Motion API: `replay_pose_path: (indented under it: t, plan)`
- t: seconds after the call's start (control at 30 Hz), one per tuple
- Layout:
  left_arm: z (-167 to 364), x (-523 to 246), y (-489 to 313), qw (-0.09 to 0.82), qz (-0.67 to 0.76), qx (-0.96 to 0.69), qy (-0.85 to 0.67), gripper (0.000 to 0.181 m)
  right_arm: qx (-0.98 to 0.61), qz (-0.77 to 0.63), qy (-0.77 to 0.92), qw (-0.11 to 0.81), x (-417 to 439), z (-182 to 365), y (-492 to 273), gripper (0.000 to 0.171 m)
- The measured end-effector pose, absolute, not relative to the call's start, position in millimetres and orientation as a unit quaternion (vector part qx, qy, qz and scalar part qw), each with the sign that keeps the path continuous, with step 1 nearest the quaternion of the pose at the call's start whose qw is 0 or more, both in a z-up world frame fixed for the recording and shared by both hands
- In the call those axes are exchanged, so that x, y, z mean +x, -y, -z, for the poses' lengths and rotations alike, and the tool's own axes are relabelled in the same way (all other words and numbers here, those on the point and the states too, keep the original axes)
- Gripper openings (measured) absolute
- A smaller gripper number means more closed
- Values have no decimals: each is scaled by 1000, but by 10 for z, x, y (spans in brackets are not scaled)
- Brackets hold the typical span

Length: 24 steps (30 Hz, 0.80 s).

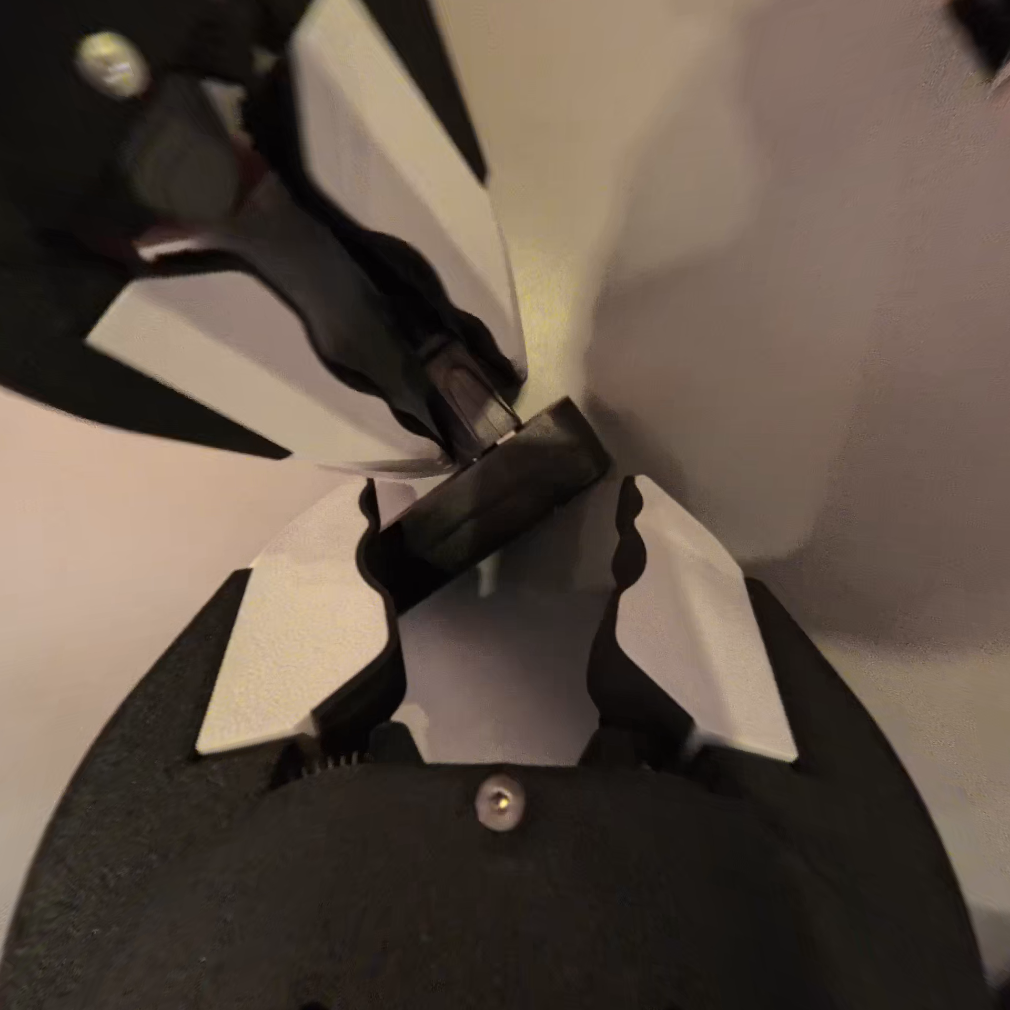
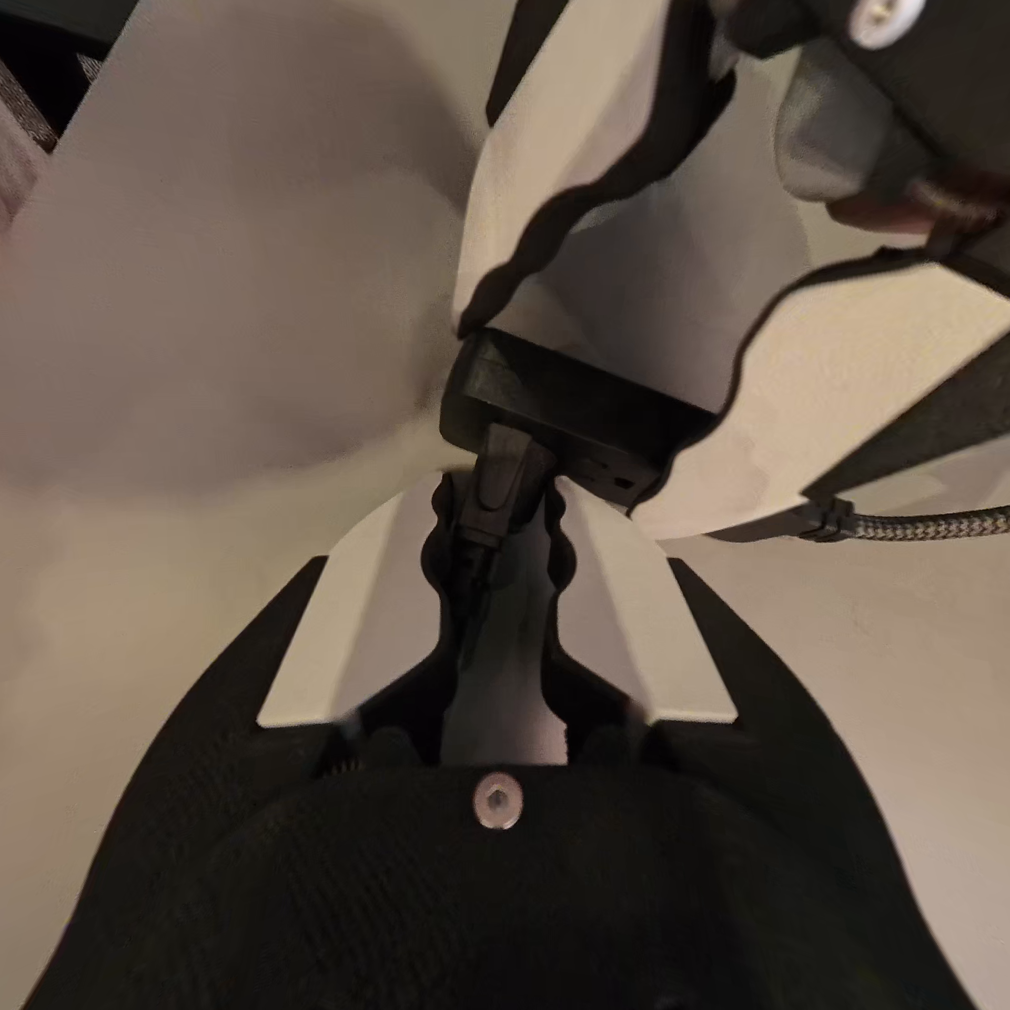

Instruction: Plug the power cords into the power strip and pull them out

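Between the two grippers, a black rectangular plastic power strip (image 2: 574,404) sits over the pale, smooth surface (image 2: 218,273), well away from any edge that shows; whether it rests on the surface or is lifted clear of it cannot be told. A black moulded plug (image 2: 505,475) stands in the strip's socket face, and its thin black cord (image 2: 475,568) trails back from it.

The right gripper (image 2: 497,500) has its black-edged white fingers (image 2: 557,524) drawn narrow around that plug, pressing it from both sides. From the left wrist view the same plug (image 1: 470,407) meets the strip (image 1: 492,503) at its upper side, with the right gripper (image 1: 459,404) coming down from the upper left.

The left gripper (image 1: 500,508) straddles the strip's body with its fingers (image 1: 369,524) fairly wide; one touches the strip's near end, while the other looks to stand clear of the far side. A grey braided cable (image 2: 918,522) runs off towards the right edge of the surface, tied by a black band.
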<state>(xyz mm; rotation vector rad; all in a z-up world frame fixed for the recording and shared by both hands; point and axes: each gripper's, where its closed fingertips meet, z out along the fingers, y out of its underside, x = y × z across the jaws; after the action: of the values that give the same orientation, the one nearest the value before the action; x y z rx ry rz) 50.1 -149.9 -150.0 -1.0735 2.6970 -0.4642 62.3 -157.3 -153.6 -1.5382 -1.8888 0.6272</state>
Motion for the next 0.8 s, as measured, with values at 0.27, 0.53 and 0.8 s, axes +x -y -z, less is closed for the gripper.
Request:
replay_pose_path:
  t: [0.27, 0.53, 0.8]
  plan:
    - [1549, 487, 1429, 109, 105, -259, -954, 56, -605, -297, 690, 262, 652, 1566, 1672, 38]
    - [1546, 499, 1393, 122, 102, -261, -952, 50, -667, -274, 631, 286, 711, 1564, 1633, 26]
    - [1525, 485, 1451, 113, 90, -237, -961, 34, -646, -281, 645, 297, 823, 1550, 1684, 20]
